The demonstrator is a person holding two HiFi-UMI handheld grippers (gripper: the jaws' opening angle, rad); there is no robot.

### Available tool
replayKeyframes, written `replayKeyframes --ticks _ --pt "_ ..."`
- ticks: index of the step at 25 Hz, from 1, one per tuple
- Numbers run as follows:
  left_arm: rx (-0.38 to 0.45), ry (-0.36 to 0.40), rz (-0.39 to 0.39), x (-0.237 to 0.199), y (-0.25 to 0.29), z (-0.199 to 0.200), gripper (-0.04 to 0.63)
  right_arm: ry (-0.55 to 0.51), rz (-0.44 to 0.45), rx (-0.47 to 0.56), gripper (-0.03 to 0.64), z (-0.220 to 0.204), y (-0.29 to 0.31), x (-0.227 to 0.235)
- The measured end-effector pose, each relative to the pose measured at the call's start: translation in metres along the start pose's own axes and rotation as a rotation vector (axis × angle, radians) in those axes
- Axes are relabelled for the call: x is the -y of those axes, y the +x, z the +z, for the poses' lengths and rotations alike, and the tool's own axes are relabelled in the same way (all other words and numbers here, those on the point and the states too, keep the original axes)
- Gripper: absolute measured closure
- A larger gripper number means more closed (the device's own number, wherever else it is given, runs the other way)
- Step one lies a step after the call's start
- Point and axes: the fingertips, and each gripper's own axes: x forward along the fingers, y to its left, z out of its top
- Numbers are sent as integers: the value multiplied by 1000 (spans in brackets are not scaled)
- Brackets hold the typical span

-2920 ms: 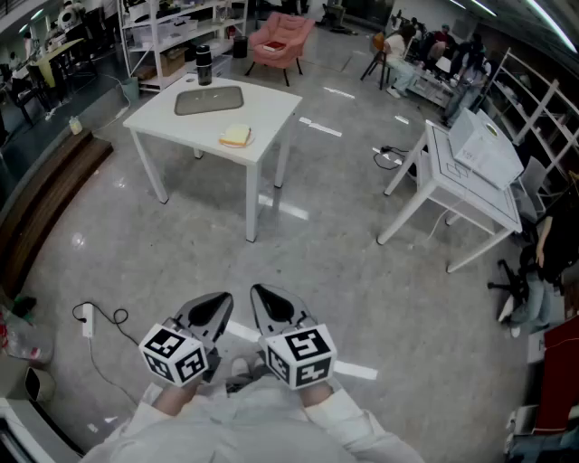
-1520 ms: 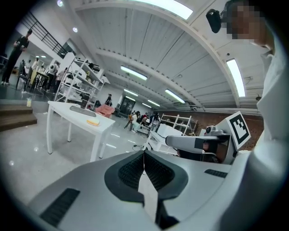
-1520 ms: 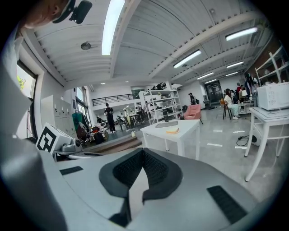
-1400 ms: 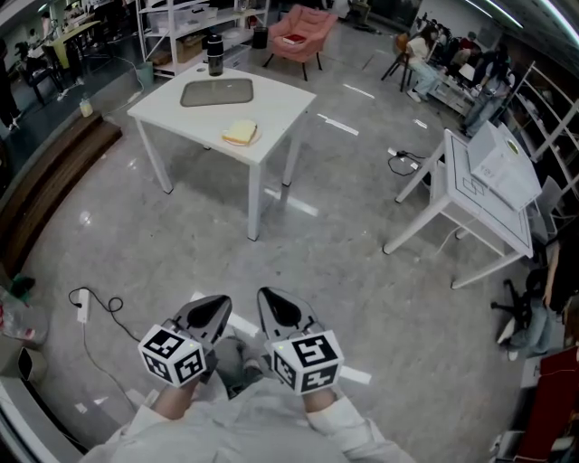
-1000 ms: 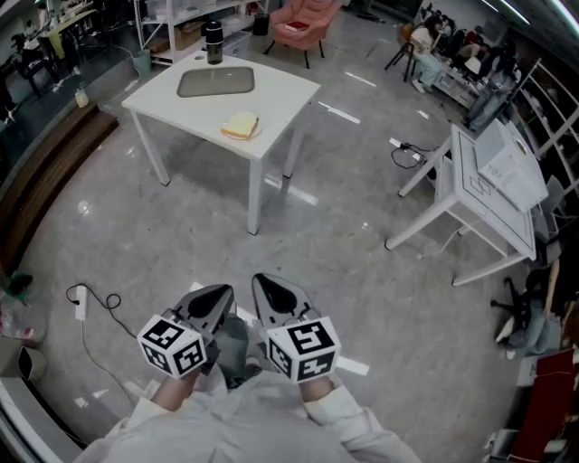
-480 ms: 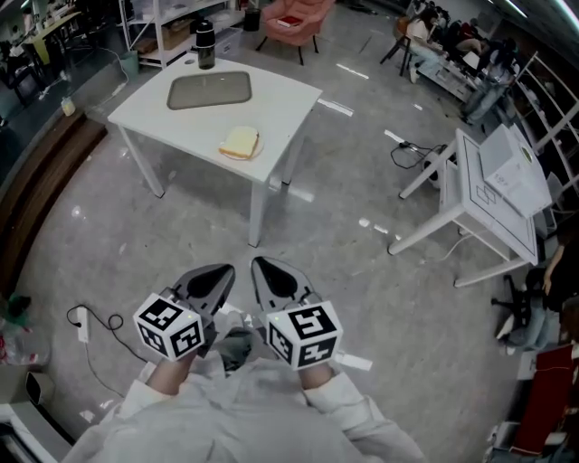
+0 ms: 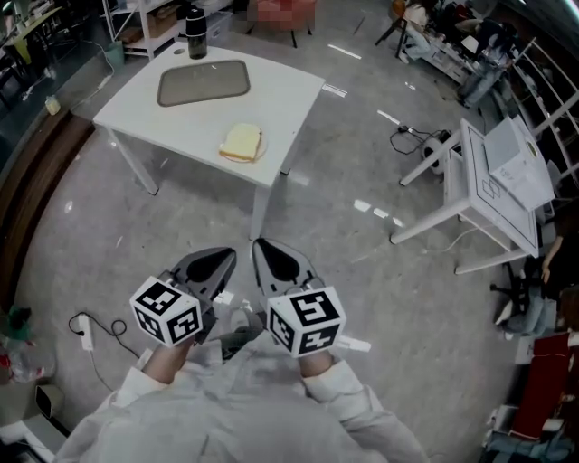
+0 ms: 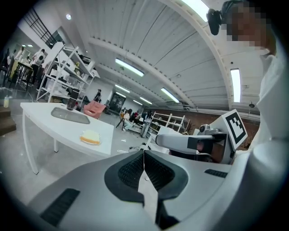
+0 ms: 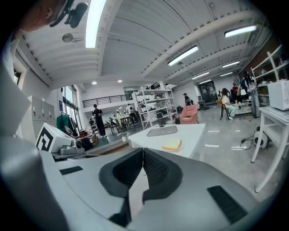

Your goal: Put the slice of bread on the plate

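A slice of bread point(image 7: 242, 142) lies on a small white plate point(image 7: 258, 155) near the right front corner of a white table point(image 7: 289, 95). The same slice shows far off in the left gripper view point(image 8: 90, 137) and in the right gripper view point(image 9: 172, 145). My left gripper point(image 7: 220, 263) and right gripper point(image 7: 269, 256) are held side by side low in front of the person's body, over the floor and well short of the table. Both are shut with nothing between their jaws, which meet tip to tip in each gripper view.
A grey tray point(image 7: 204, 83) and a dark bottle point(image 7: 194, 20) stand on the far part of the table. A second white table point(image 7: 488, 194) with a white box stands at the right. A power strip with cable point(image 7: 86, 327) lies on the floor at the left, beside a wooden bench point(image 7: 32, 203).
The person has walked towards the table, so it and the bread appear nearer and lower in the head view. Both grippers stay shut and held together.
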Motion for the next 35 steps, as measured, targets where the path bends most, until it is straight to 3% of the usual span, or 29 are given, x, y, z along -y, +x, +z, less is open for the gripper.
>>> replayKeyframes --ticks 13,35 --pt "-37 -31 -3 -48 34 8 584 17 -20 -28 601 9 46 36" --pt "-33 -40 63 -154 158 86 584 19 68 -76 601 68 177 142"
